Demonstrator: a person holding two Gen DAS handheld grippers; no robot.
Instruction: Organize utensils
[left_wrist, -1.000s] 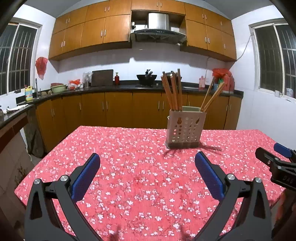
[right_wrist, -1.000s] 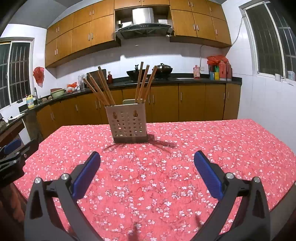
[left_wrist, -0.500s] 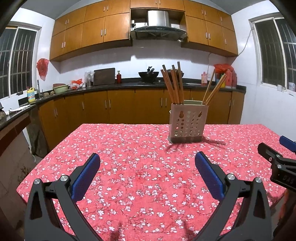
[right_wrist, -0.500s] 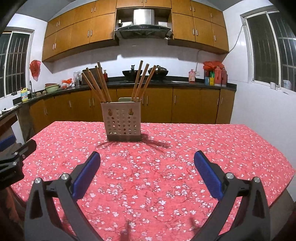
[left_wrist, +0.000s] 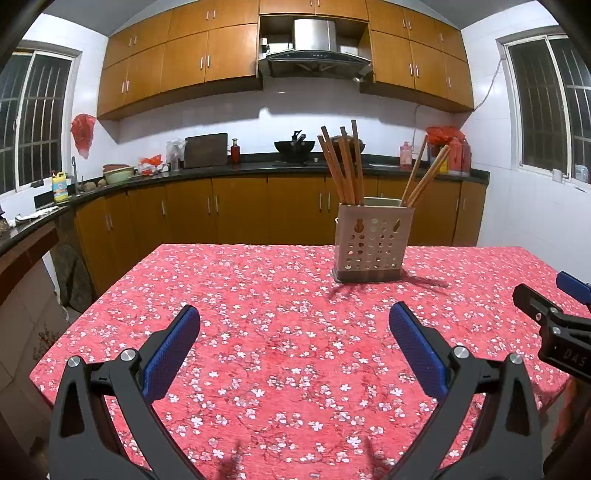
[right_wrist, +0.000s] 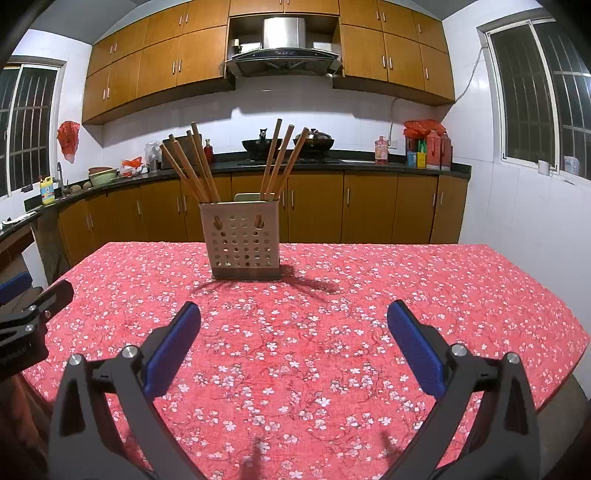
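A beige perforated utensil holder (left_wrist: 373, 243) (right_wrist: 244, 245) stands upright on the red floral tablecloth (left_wrist: 280, 332) (right_wrist: 332, 314). Several wooden chopsticks (left_wrist: 341, 166) (right_wrist: 192, 168) lean in two bunches inside it. My left gripper (left_wrist: 295, 345) hovers open over the near part of the table, well short of the holder, with nothing between its blue pads. My right gripper (right_wrist: 293, 345) is open too, empty, facing the holder from the right. Each gripper shows at the edge of the other's view: the right gripper (left_wrist: 554, 325), the left gripper (right_wrist: 26, 317).
Wooden kitchen cabinets and a dark counter (left_wrist: 258, 168) with a wok, bottles and bowls run behind the table. Barred windows sit on both side walls. The table's left edge (left_wrist: 92, 306) drops to a tiled floor.
Both grippers have drawn back and risen slightly, so the holder looks smaller and farther. Both stayed open and empty.
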